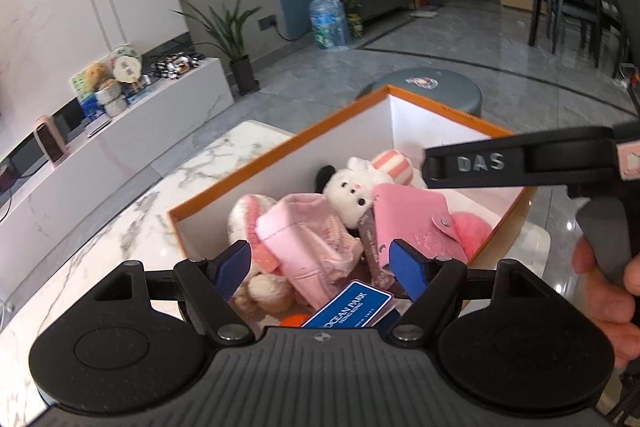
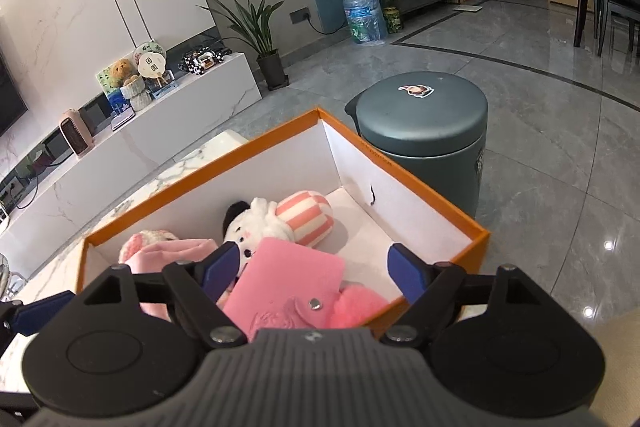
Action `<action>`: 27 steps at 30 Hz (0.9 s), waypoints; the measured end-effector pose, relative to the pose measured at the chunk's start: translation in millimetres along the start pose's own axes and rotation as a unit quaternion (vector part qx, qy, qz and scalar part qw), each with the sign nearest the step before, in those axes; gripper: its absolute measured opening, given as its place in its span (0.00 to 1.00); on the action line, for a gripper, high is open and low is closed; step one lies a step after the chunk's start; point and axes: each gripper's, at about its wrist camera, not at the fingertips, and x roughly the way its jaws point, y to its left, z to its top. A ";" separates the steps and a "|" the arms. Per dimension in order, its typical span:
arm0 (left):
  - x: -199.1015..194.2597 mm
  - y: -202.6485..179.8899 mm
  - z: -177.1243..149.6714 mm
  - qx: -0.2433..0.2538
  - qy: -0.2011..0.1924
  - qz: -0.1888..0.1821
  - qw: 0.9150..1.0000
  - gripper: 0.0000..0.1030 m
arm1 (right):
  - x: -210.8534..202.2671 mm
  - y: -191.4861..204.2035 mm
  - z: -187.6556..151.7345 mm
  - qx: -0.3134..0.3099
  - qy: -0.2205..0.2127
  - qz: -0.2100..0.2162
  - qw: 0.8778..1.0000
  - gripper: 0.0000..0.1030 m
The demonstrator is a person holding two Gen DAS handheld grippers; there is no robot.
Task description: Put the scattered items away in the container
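Note:
An orange-rimmed white box (image 1: 280,147) (image 2: 420,187) sits on the marble table. Inside lie a white plush (image 1: 352,191) (image 2: 256,223) with a pink-striped part (image 2: 308,219), a pink snap wallet (image 1: 408,215) (image 2: 288,287), a pink cloth (image 1: 312,247), a pink pompom (image 1: 472,227) (image 2: 356,307) and a blue Ocean Park card (image 1: 348,309). My left gripper (image 1: 320,263) hangs open over the box's near side, gripping nothing. My right gripper (image 2: 312,263) stands open above the wallet without touching it. In the left wrist view the right gripper (image 1: 432,167) reaches in from the right.
A grey-green lidded bin (image 2: 424,123) stands on the floor just behind the box. The marble table (image 1: 120,227) extends left of the box. A hand (image 1: 604,291) holds the right gripper's handle. A low white bench (image 2: 160,131) runs along the left wall.

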 end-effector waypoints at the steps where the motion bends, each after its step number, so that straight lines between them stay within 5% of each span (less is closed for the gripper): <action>1: -5.7 2.6 0.4 -0.004 -0.004 0.004 1.000 0.87 | -4.2 0.4 0.2 0.001 0.000 0.001 1.000 0.81; 20: -134.9 42.3 -11.9 -0.079 -0.131 0.100 0.983 0.89 | -115.9 57.0 -17.8 -0.085 -0.068 0.026 0.994 0.90; 27: -157.6 47.7 -27.8 -0.101 -0.143 0.116 0.978 0.91 | -146.7 71.1 -32.2 -0.120 -0.085 0.030 0.989 0.92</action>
